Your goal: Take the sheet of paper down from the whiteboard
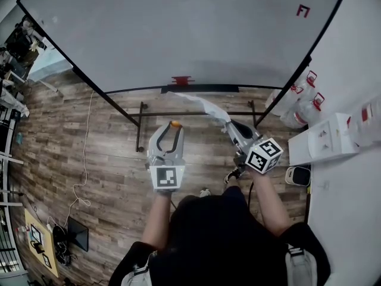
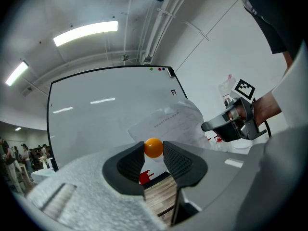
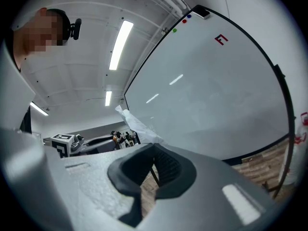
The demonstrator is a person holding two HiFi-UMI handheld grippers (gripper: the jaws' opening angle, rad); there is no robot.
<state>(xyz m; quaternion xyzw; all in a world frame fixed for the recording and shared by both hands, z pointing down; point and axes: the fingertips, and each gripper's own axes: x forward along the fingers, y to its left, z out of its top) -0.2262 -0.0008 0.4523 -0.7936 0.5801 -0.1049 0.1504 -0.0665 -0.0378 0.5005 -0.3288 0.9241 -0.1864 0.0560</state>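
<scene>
The white sheet of paper (image 1: pixel 201 103) is off the whiteboard (image 1: pixel 178 28) and hangs crumpled in front of its lower edge. My right gripper (image 1: pixel 230 126) is shut on the sheet's near end. In the right gripper view the paper (image 3: pixel 135 124) runs up and left from the closed jaws of the right gripper (image 3: pixel 154 149). My left gripper (image 1: pixel 173 125) is level with it on the left, shut on a small orange ball magnet (image 2: pixel 153 147). The left gripper view shows the paper (image 2: pixel 169 121) beyond the ball, with the right gripper (image 2: pixel 210 126) at its right.
A red object (image 1: pixel 181 80) lies on the whiteboard's tray. The board's black stand bars (image 1: pixel 140 127) cross the wood floor below it. Clear bottles with red caps (image 1: pixel 301 98) and a white box (image 1: pixel 324 139) stand at the right. A thin cable (image 1: pixel 87 159) lies at the left.
</scene>
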